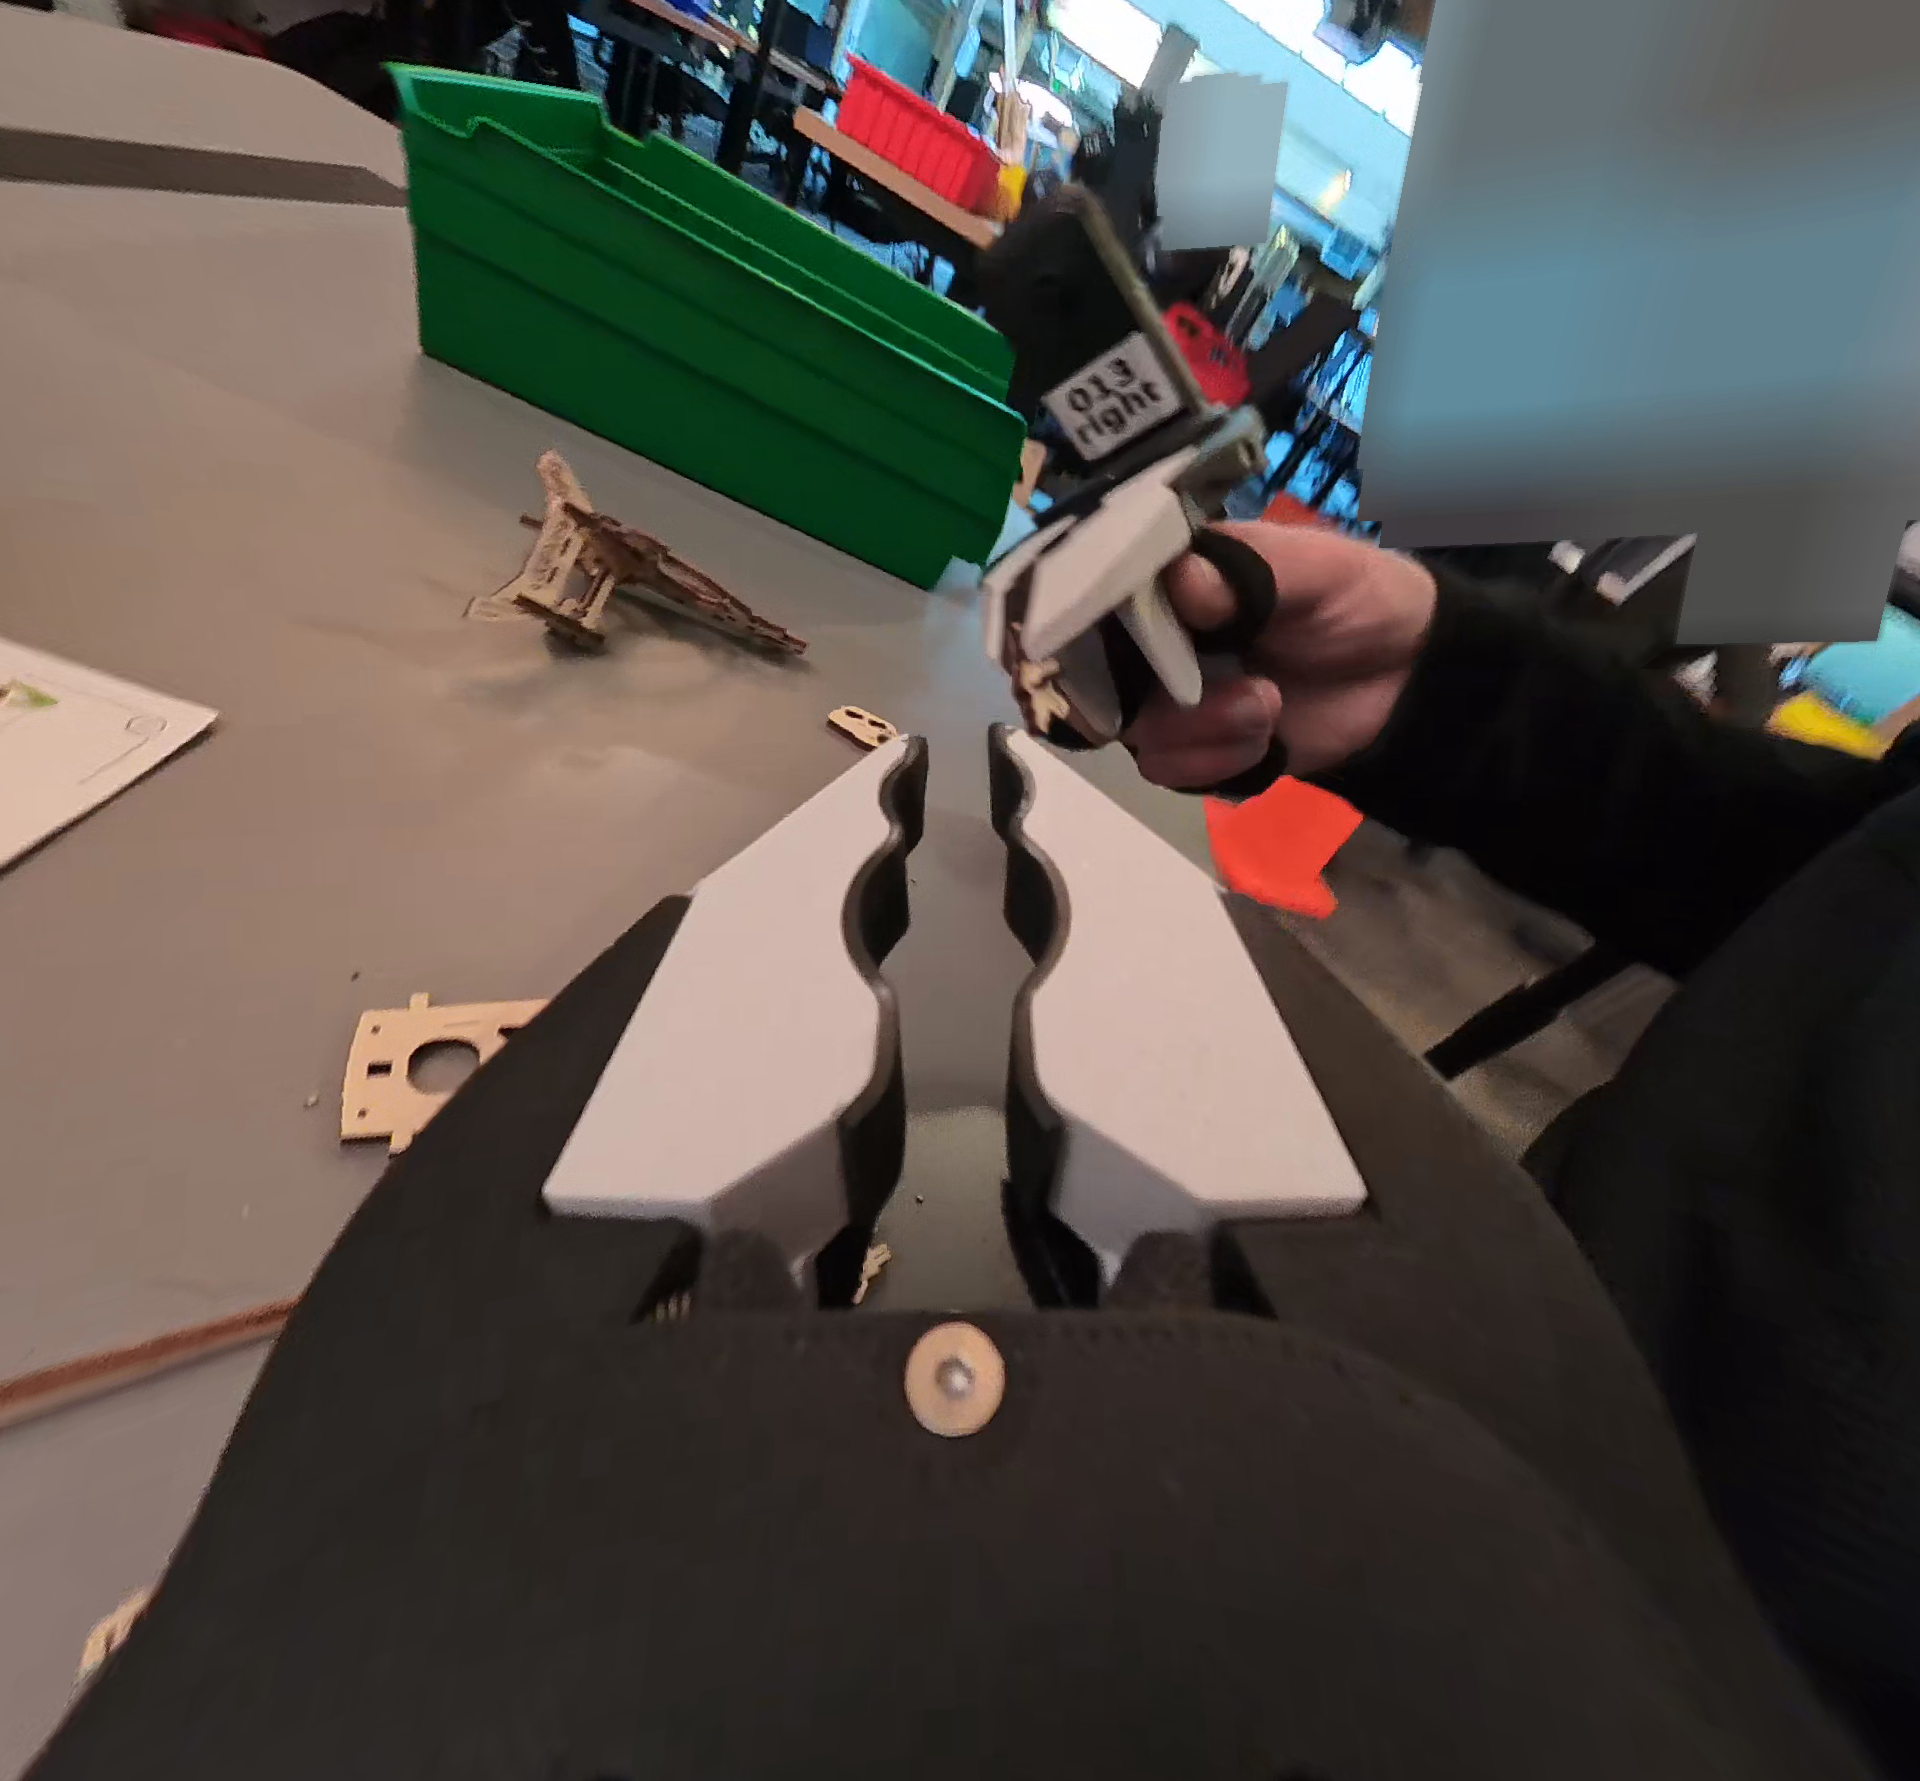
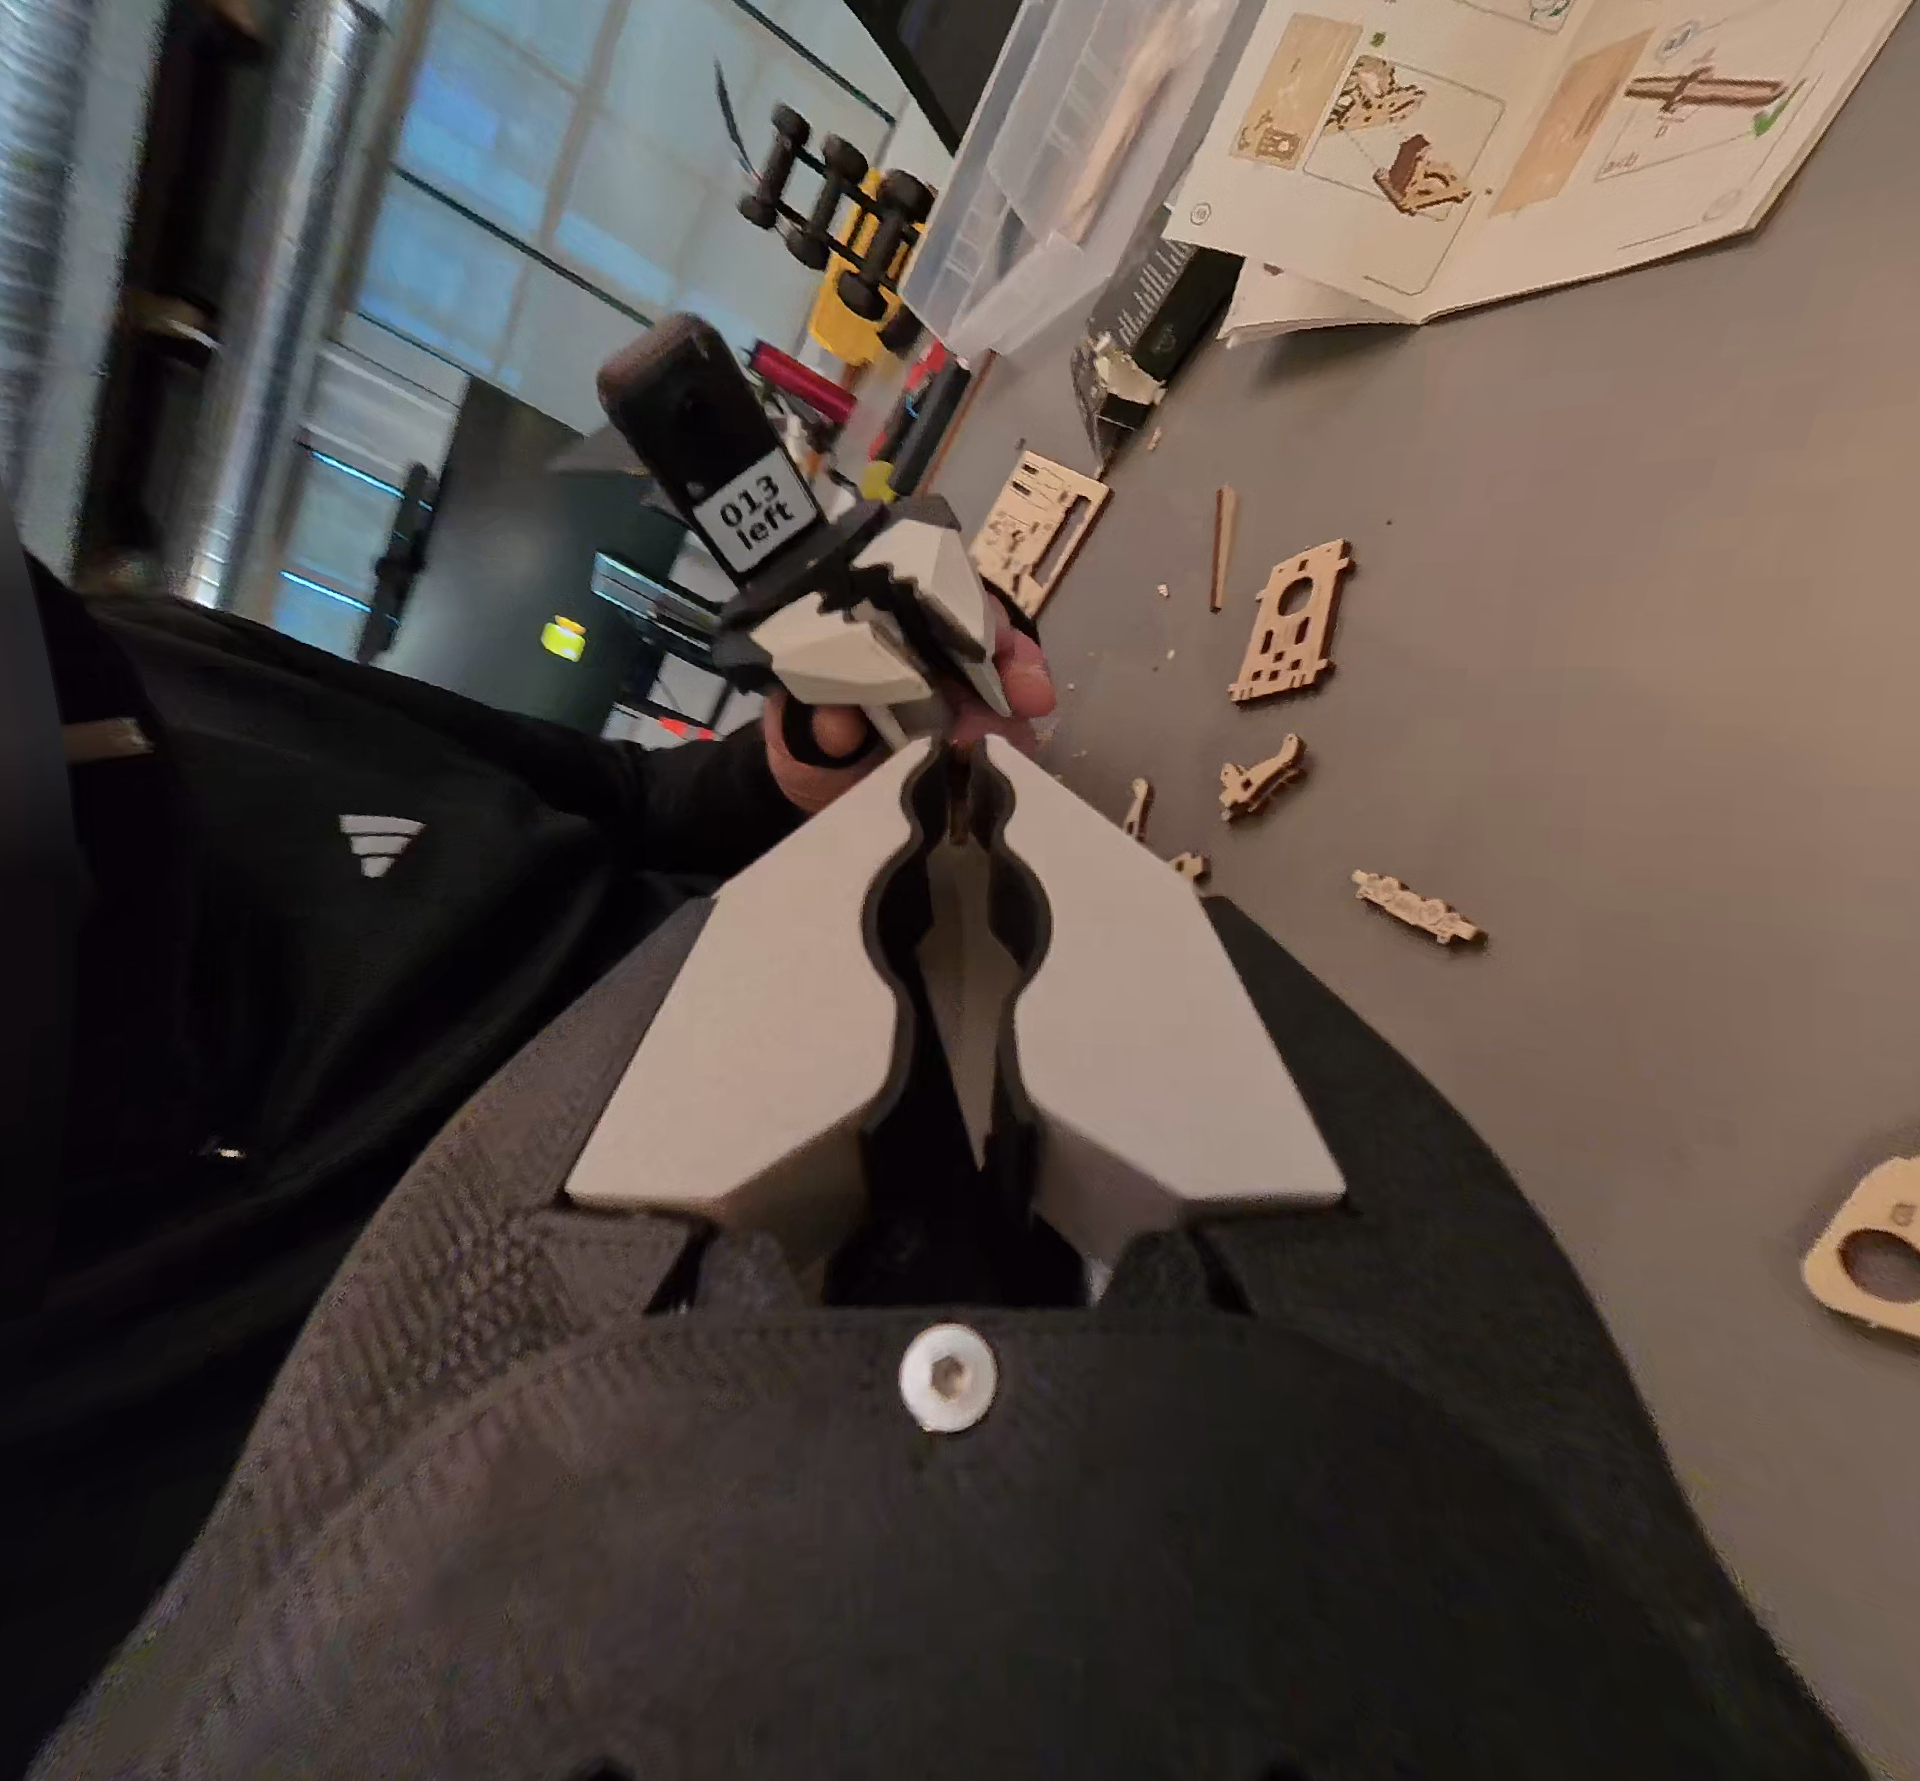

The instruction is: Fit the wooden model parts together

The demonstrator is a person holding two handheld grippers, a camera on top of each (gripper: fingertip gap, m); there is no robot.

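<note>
My right gripper (image 2: 956,749) is shut on a small pale wooden piece (image 2: 958,801) pinched between its tips. In the left wrist view the right gripper (image 1: 1039,703) is held in the air just right of my left gripper's tips, with the small piece (image 1: 1042,690) showing at its end. My left gripper (image 1: 956,744) is open by a narrow gap and holds nothing, low over the grey table (image 1: 312,848). A partly built wooden model (image 1: 623,568) lies on the table ahead and to the left. A flat wooden plate with a round hole (image 1: 416,1066) lies beside my left finger.
A green bin (image 1: 707,349) stands behind the model. A small wooden piece (image 1: 862,725) lies near my left fingertip. Loose wooden parts (image 2: 1288,625) (image 2: 1262,777) (image 2: 1418,908), an instruction sheet (image 2: 1558,69) and a clear plastic box (image 2: 1070,100) are on the table.
</note>
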